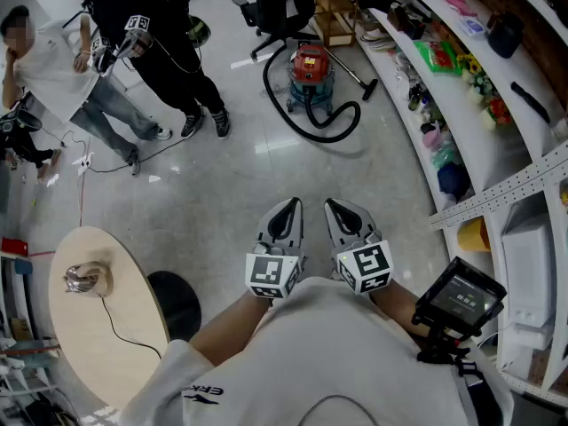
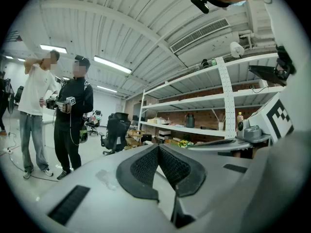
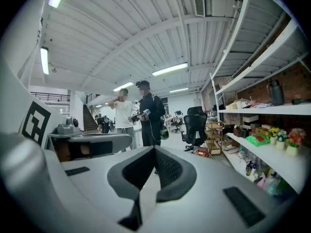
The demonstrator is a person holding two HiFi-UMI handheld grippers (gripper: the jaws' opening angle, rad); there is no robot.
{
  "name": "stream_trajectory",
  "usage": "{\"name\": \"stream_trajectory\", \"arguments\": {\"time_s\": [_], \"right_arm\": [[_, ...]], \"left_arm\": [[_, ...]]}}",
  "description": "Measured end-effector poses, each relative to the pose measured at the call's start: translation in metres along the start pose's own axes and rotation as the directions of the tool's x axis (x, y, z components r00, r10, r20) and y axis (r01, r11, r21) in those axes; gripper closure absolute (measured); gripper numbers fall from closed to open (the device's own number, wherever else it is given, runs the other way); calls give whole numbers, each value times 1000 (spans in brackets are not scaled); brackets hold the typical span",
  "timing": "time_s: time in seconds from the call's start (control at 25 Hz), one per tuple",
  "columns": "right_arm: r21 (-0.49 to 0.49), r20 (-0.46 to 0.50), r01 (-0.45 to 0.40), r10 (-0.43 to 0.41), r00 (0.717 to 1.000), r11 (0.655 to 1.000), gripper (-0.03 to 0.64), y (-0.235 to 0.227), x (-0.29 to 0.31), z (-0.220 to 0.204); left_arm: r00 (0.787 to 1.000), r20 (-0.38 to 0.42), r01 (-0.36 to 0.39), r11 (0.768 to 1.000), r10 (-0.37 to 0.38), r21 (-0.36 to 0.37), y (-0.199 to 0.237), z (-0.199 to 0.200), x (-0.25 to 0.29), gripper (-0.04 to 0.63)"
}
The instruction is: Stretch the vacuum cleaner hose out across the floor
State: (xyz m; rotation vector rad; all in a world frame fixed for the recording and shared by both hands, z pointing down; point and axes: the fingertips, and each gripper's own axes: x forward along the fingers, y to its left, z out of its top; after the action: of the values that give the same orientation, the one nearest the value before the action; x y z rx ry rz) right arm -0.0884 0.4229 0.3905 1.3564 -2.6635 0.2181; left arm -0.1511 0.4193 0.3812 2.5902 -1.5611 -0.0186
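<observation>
A: What's the room like?
B: A pale glossy floor [image 1: 231, 176]. White shelves [image 1: 519, 127] curve along the right, with a brick wall [image 3: 296, 86] behind them.
A: Furniture?
B: A round table [image 1: 80, 335] at lower left and a black chair [image 1: 275, 11] far off.
A: Light?
B: Tube lamps [image 3: 170, 69] on a ribbed white ceiling [image 3: 136, 38]. Possibly stairs [image 3: 90, 118] at far left, but they're too small to be sure.

The only legible print is "ERK", in dark letters on the wearer's white shirt [image 1: 202, 394]. The small screen [image 1: 464, 296] at right is too blurred to read. Cubes on the left tongs [image 1: 290, 206] and right tongs [image 1: 333, 206] bear only square patterns.
</observation>
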Motion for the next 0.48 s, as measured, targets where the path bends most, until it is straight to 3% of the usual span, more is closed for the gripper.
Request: {"name": "stream_trajectory", "arguments": {"time_s": [0.48], "right_arm": [[10, -7, 14, -14, 1000, 1000, 615, 1, -3, -2]], "left_arm": [[1000, -6, -3, 1000, 3, -7, 0, -2, -4, 594]]}}
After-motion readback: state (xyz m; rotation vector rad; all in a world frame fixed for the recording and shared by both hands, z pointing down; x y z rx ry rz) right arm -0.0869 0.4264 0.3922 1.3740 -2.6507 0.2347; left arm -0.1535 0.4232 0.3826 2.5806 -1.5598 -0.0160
